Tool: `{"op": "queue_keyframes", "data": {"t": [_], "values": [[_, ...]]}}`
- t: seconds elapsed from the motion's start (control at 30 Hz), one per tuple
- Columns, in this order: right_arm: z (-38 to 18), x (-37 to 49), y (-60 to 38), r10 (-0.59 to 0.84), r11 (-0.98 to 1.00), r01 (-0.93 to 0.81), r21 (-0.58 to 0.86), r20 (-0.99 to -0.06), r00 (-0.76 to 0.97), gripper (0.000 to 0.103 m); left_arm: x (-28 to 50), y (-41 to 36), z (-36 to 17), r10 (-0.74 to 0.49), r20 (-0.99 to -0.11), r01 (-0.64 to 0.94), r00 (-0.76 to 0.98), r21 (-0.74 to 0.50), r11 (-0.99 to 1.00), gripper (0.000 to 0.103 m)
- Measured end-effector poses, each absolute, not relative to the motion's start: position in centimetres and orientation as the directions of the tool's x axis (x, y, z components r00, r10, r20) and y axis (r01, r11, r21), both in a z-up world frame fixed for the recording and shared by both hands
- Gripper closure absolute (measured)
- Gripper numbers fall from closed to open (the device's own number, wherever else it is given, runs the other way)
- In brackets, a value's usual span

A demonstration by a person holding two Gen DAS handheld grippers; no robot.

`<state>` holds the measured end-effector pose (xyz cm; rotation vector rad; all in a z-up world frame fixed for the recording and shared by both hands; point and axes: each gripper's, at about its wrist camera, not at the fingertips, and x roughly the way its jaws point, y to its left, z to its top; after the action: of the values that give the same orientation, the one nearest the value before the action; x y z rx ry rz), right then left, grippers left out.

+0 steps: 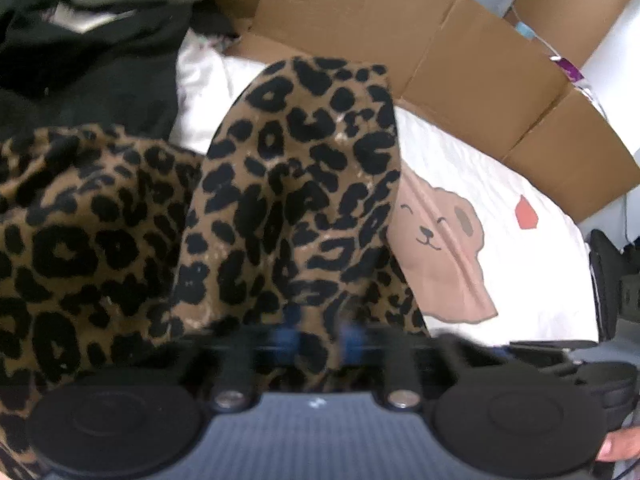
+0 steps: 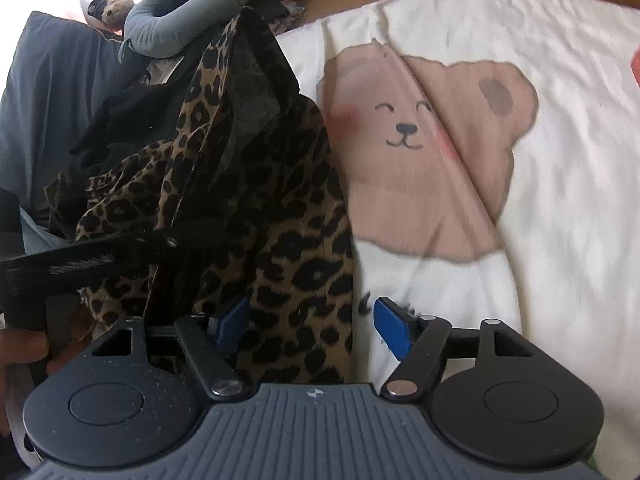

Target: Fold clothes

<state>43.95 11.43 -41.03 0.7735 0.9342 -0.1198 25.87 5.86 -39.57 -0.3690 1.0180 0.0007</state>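
A: Leopard-print garment lies bunched on the bed's bear-print cover; left hand-held gripper is clamped on its fabric.

B: Right hand-held gripper stands spread, cloth edge between its pads, ungripped. Advisable: pinch that edge squarely before lifting.

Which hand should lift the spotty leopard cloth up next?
Probably left. The left gripper looks shut on the leopard cloth, with fabric bunched between its fingers. The right gripper is open: cloth lies between its fingers, ungripped.
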Motion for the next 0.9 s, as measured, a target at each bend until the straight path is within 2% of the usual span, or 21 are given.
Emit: {"op": "queue_keyframes", "data": {"t": [0.07, 0.23, 0.47, 0.67, 0.83, 0.87, 0.9], "values": [[-41.1, 44.3, 11.4, 0.23, 0.733, 0.402, 0.549, -0.755, 0.614, 0.029, 25.1, 6.4, -39.1, -0.165, -0.825, -0.18, 0.54, -0.304, 0.935, 0.097], [-41.2, 44.7, 11.3, 0.249, 0.722, 0.378, 0.579, -0.728, 0.639, 0.03, 22.5, 8.1, -37.5, -0.147, -0.826, -0.233, 0.544, -0.317, 0.919, 0.099], [-41.0, 46.8, 12.3, 0.246, 0.767, 0.342, 0.543, -0.741, 0.624, 0.03, 18.7, 10.1, -35.7, -0.126, -0.842, -0.298, 0.525, -0.321, 0.899, 0.099], [-40.7, 47.2, 13.8, 0.265, 0.8, 0.294, 0.524, -0.747, 0.61, 0.044, 16.5, 10.5, -35.3, -0.142, -0.86, -0.304, 0.491, -0.322, 0.897, 0.1], [-40.5, 47.6, 15.0, 0.27, 0.827, 0.258, 0.5, -0.755, 0.598, 0.044, 13.8, 11.2, -35.5, -0.135, -0.877, -0.344, 0.461, -0.317, 0.884, 0.1], [-40.6, 47.8, 15.0, 0.266, 0.829, 0.258, 0.496, -0.756, 0.598, 0.047, 13.3, 11.5, -35.7, -0.128, -0.882, -0.358, 0.454, -0.312, 0.88, 0.1], [-40.7, 47.9, 14.9, 0.263, 0.831, 0.258, 0.492, -0.757, 0.598, 0.058, 12.6, 11.8, -35.9, -0.127, -0.888, -0.374, 0.443, -0.312, 0.873, 0.1]]}}
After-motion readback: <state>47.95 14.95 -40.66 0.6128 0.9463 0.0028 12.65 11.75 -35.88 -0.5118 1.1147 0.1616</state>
